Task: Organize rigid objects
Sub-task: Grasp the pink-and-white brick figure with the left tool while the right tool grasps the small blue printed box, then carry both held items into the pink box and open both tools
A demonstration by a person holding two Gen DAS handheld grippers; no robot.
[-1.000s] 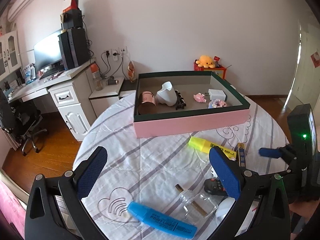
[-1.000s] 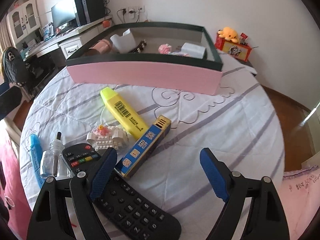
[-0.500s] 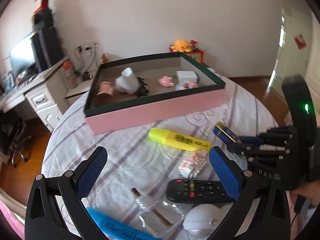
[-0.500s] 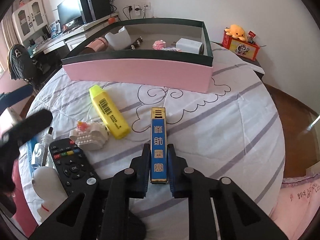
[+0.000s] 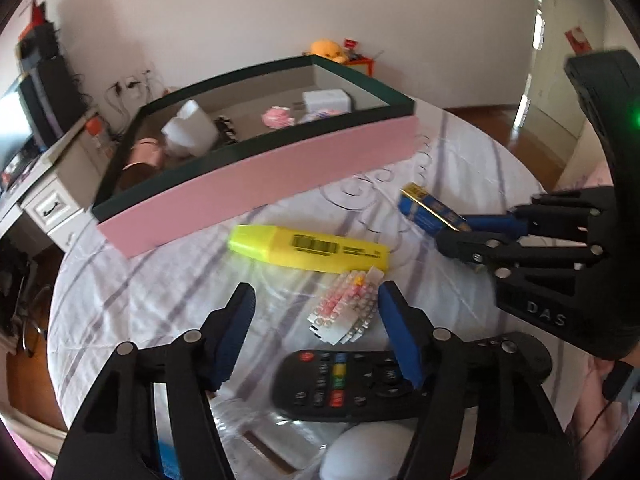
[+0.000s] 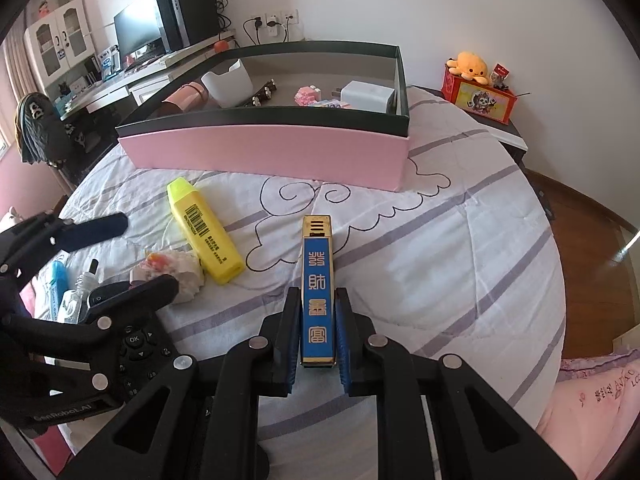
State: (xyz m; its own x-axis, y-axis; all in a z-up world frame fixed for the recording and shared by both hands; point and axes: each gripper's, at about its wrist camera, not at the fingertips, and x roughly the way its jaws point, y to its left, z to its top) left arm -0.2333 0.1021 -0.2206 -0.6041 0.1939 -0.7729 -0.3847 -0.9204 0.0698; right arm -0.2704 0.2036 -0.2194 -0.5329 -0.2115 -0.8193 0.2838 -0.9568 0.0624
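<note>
My right gripper [image 6: 317, 312] is shut on a long blue and gold box [image 6: 317, 284], held just above the striped cloth; it also shows in the left wrist view [image 5: 432, 210]. My left gripper [image 5: 314, 312] is open, its pads either side of a pink and white brick model [image 5: 346, 310], low over the cloth. A yellow highlighter [image 5: 308, 248] lies just beyond it. The pink box with a dark green rim [image 6: 264, 150] stands behind and holds a white cup, a white cube and small items.
A black remote [image 5: 360, 384], a clear dropper bottle [image 6: 78, 292], a blue highlighter [image 6: 56, 280] and a white rounded object [image 5: 360, 452] lie near the table's near edge. A desk with a monitor stands at the back left. A red box with an orange plush [image 6: 478, 84] sits at the back right.
My left gripper has moved forward and down and narrowed around the brick model. My right gripper, shut on the blue box half a second ago, has lifted it slightly.
</note>
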